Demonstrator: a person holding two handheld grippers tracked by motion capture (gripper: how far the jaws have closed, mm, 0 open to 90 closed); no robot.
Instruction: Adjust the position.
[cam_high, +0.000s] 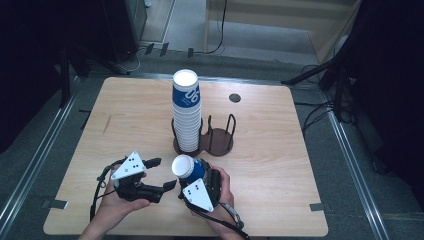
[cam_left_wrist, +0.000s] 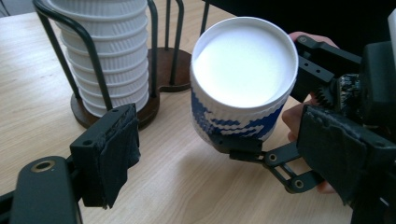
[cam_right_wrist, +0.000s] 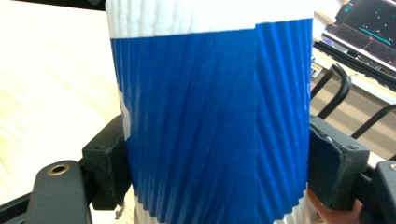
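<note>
A blue and white ribbed paper cup (cam_high: 186, 167) is held tilted over the table's near edge, with my right gripper (cam_high: 199, 174) shut on its blue wall (cam_right_wrist: 210, 116). Its white bottom (cam_left_wrist: 243, 79) faces my left gripper (cam_high: 162, 173), which stands open just to the left. The left pads (cam_left_wrist: 116, 149) do not touch the cup. Behind them a tall stack of the same cups (cam_high: 186, 110) stands upside down in the left ring of a dark wire holder (cam_high: 218, 142).
The holder's right ring (cam_high: 221, 131) has no cups in it. The wooden table (cam_high: 125, 115) has a small round dark hole (cam_high: 234, 98) at the back right. Dark stands and cables line the floor around the table.
</note>
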